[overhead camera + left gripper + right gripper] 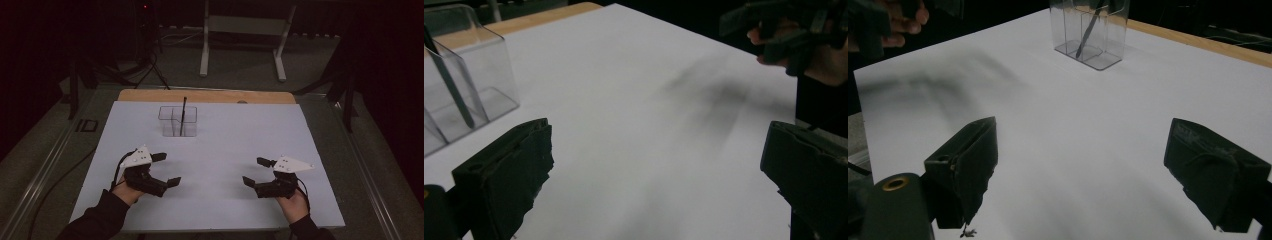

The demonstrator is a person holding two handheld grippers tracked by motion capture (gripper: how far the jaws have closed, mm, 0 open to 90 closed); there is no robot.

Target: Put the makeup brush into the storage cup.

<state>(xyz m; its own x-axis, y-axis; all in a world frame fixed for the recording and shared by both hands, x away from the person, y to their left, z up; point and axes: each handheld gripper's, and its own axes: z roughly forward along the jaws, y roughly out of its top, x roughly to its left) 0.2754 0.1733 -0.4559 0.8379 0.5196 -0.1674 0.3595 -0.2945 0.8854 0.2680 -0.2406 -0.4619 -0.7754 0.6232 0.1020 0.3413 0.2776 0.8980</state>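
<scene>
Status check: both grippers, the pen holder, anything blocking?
Left gripper open, empty, low over the white sheet. Right gripper open, empty, same. Dark pen upright in clear holder, far side, untouched. Nothing between grippers and holder.

Left gripper (656,180) jaws wide apart over the white sheet-covered table (634,125); clear plastic compartmented holder (469,95) at far left contains a dark pen (449,82).

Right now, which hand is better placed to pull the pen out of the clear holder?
Left, probably. The left tool sits nearer the clear holder and pen, which stand left of centre. Both tools are open and empty.
</scene>
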